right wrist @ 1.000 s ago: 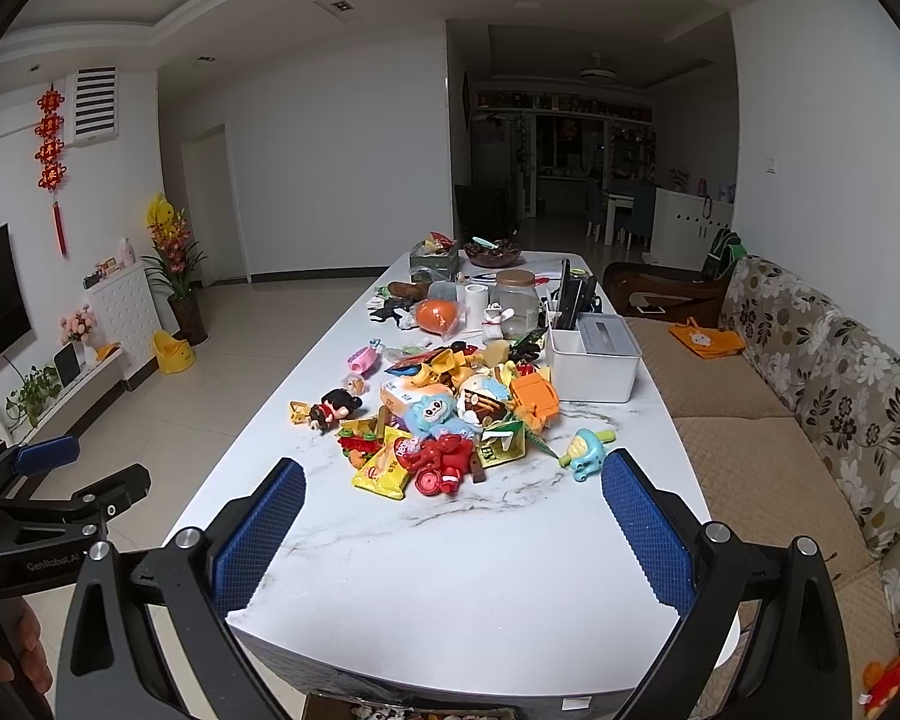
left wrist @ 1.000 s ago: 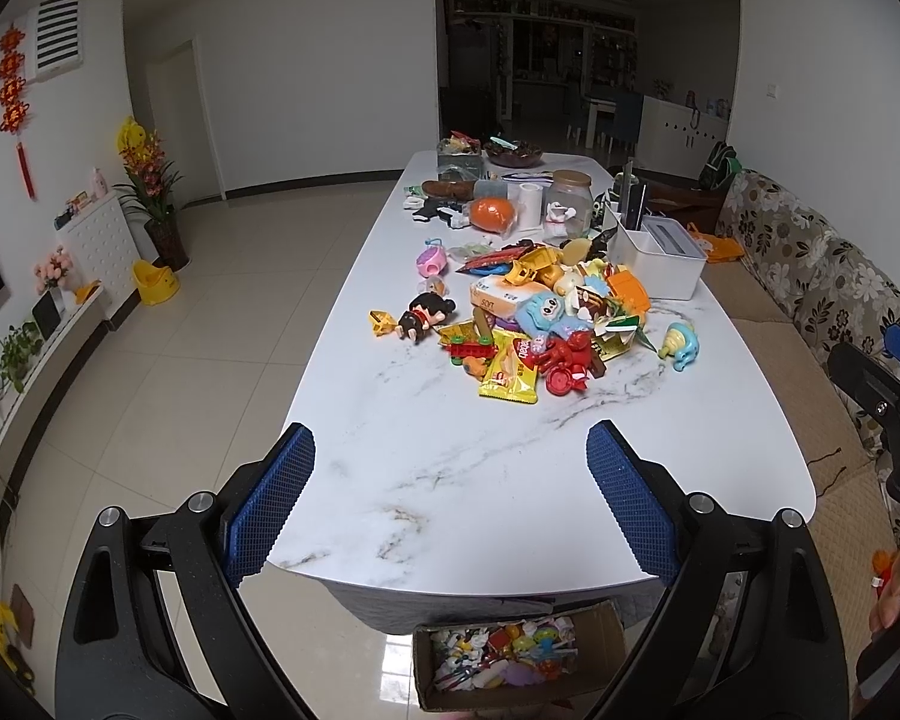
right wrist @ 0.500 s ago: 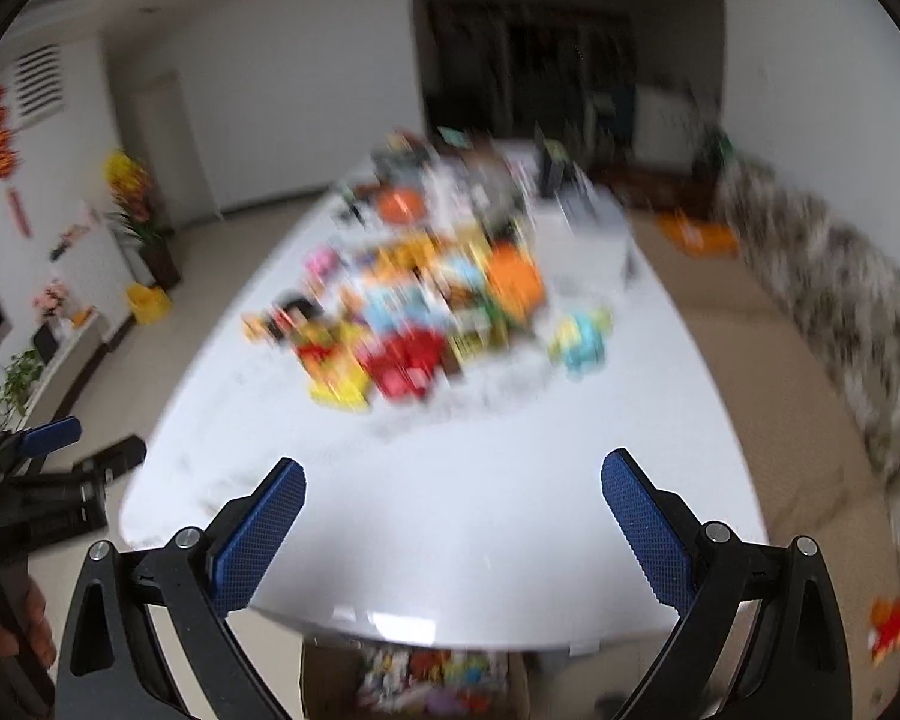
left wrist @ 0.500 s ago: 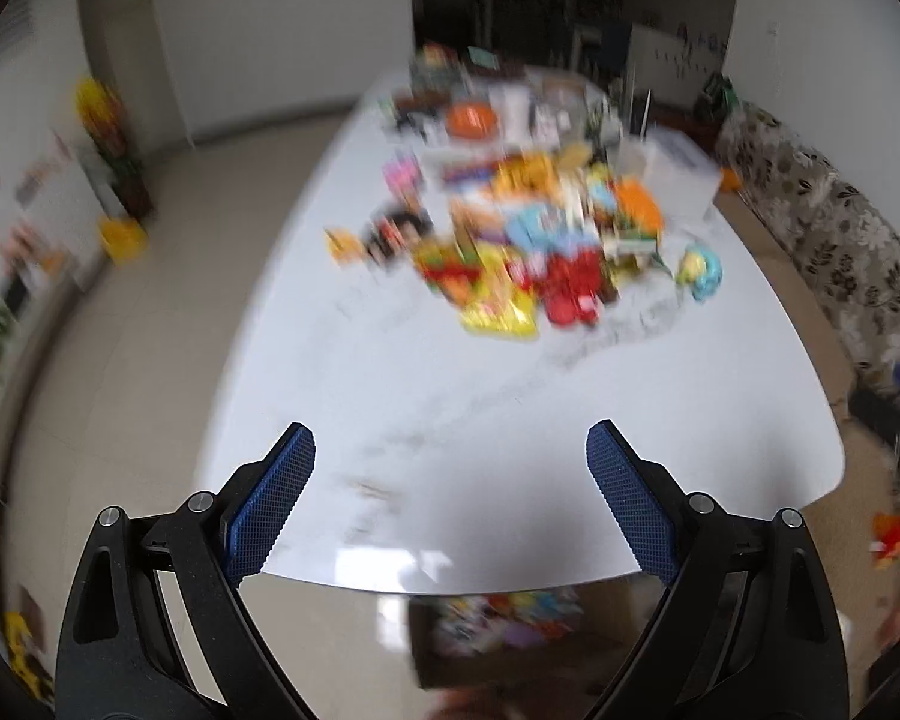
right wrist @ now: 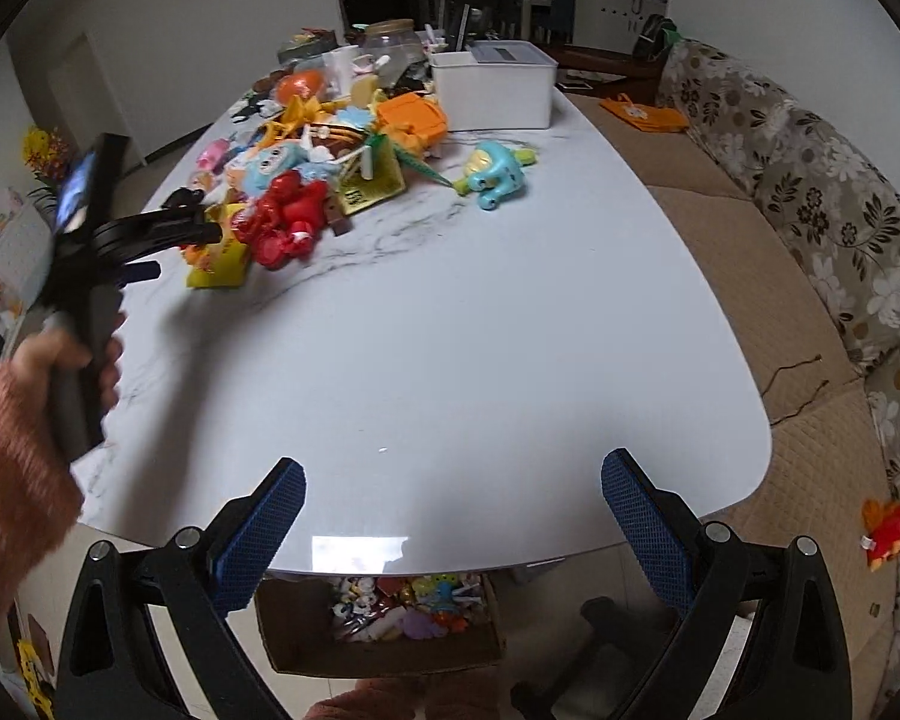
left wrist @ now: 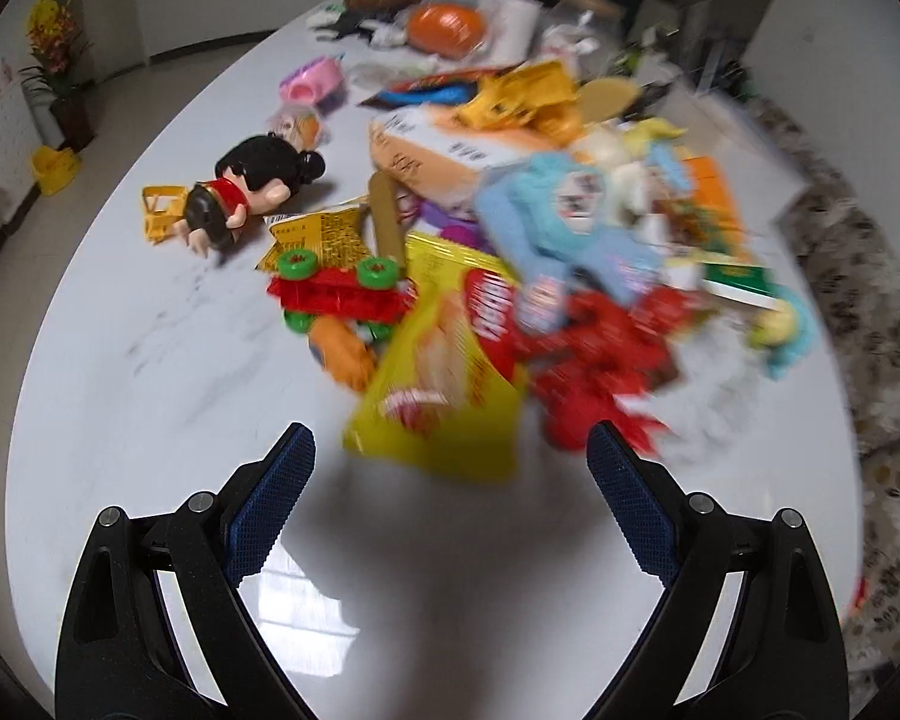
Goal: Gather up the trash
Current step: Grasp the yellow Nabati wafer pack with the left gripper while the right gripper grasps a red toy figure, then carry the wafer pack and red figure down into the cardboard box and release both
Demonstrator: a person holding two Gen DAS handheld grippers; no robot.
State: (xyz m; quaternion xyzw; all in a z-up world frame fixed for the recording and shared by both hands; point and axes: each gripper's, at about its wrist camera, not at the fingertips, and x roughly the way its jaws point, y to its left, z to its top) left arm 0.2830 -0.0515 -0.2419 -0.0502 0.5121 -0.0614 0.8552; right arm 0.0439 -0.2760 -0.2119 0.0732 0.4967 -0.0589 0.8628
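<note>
A heap of toys and wrappers lies on the white marble table. Nearest my left gripper is a yellow snack bag, just ahead of the open fingers, with nothing held. Beside it lie a red crumpled wrapper, a red toy car and a doll. In the right wrist view my right gripper hangs open and empty above the table's near edge, far from the heap. The left gripper, held by a hand, reaches the yellow bag.
A cardboard box filled with toys and wrappers sits on the floor under the table's near edge. A white bin stands at the back of the table. A floral sofa runs along the right.
The left gripper has swept forward over the table from behind its edge up to the yellow bag. The right gripper has moved forward and tilted down a little. Both stay open.
</note>
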